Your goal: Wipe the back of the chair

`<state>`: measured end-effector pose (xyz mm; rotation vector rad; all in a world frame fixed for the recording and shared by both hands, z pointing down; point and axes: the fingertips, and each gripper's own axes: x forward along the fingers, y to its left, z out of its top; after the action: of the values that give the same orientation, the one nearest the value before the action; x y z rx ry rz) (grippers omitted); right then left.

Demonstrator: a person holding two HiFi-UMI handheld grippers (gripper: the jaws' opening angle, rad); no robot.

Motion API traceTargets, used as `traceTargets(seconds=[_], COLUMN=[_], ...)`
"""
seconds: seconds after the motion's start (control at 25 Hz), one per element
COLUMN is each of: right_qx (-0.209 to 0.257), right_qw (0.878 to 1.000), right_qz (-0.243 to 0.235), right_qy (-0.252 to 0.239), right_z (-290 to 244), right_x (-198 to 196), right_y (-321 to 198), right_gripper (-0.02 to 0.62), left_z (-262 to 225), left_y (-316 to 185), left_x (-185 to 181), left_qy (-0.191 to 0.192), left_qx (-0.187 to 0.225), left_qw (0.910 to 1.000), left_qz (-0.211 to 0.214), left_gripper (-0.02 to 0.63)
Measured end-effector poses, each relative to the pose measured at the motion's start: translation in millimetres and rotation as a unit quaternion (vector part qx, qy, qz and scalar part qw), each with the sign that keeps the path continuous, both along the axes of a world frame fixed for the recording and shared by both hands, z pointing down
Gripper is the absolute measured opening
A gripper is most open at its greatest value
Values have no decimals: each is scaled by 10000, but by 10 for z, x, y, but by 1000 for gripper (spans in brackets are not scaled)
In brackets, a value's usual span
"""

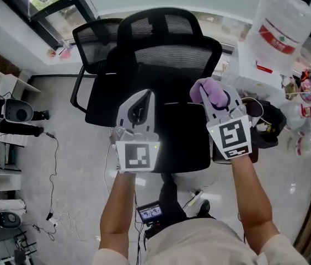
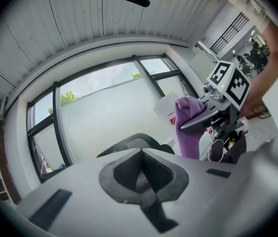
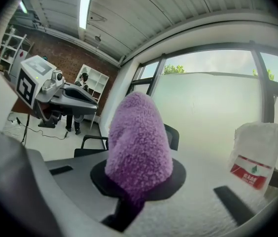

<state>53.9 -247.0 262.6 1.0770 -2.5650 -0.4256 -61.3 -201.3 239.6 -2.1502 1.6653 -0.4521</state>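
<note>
Gripping a purple cloth, the right gripper hovers near the chair back. The left gripper is closed and empty. Risk: wiping pressure could turn the unsteadied chair away.

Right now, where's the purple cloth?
Head view, right of centre: the cloth is clamped in the right claw, over the seat of the chair and near its backrest.

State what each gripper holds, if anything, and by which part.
Right gripper: purple cloth, jaws shut on one end, the rest bunched beyond them. Left gripper: nothing, jaws together.
</note>
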Motion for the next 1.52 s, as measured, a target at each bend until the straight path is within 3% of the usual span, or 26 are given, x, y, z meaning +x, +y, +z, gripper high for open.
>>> traceTargets(seconds=[0.68,1.24,1.52], right_qx=[270,418,420], right_qw=[9972,9961,9961], right_qz=[-694,-775,-782], right_qy=[-6,-56,-28], right_z=[-1003,-1344,-1347], right_x=[454,634,652], right_y=[1092,1769,1866], right_gripper=[28,26,26], left_z=[-1090,-1298,-1320], left_y=[984,1650,1736], left_x=[474,507,520], left_qy=[-51,385,206], left_qx=[581,628,670], left_qw=[9983,9972,9975], left_qz=[25,-105,-86], left_gripper=[6,6,6])
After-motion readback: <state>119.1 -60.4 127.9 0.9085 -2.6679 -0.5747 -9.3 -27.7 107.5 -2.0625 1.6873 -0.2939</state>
